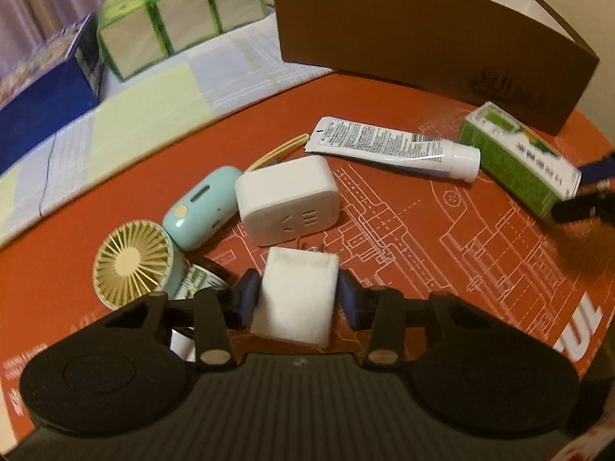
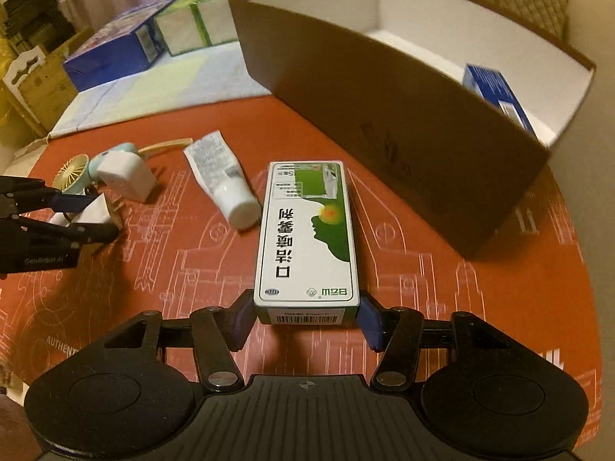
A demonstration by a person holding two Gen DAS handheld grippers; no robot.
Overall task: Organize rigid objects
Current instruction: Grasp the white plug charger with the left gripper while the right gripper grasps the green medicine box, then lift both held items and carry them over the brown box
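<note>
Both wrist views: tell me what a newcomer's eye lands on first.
The green-and-white carton lies on the red mat, its near end between the right tongs. The left tongs flank a small white block in front of a white adapter cube. Behind stands a big brown box, white inside, holding a blue carton.

white block (image 1: 296, 297) upright between blue pads; green-white carton (image 2: 307, 238) flat on red mat (image 2: 442, 307), end between pads
</note>
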